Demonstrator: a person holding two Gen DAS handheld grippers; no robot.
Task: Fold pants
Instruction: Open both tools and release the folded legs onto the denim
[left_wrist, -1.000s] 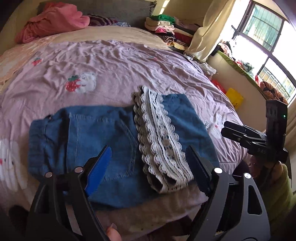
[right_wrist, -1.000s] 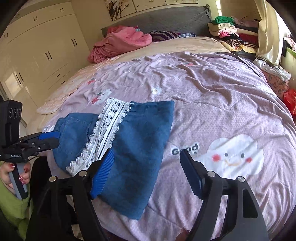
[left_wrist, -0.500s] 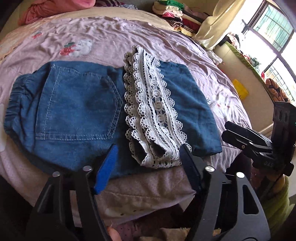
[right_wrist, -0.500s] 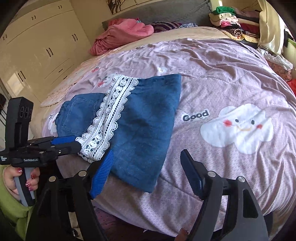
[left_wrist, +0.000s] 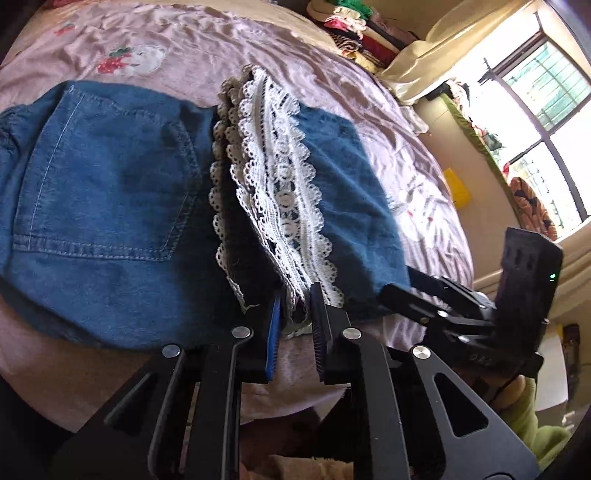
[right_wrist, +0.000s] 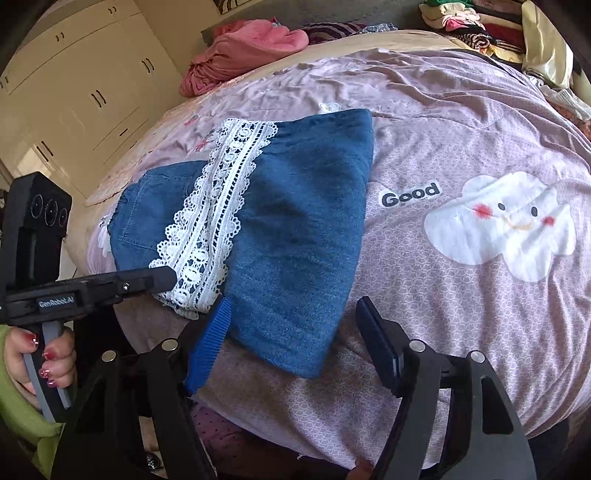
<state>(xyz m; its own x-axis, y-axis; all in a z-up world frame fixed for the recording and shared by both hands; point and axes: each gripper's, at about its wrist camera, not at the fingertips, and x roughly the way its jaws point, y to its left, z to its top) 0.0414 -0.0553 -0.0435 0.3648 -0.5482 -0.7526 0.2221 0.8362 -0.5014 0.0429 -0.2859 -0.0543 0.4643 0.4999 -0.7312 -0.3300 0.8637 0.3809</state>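
- Pants, soft blue denim with a stitched back pocket, are lying part-folded near the edge of the bed
- White scalloped lace trim is running across the fold
- Left gripper is closing, its ribbed pads pinching the lace hem
- Right gripper is closing slightly, jaws wide and pressing nothing, straddling the denim corner
- Bedspread is a crinkled mauve with a cloud patch; cream wardrobe is standing behind

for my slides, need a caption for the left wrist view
Left gripper closing on the lace hem of denim pants on a pink bedspread.
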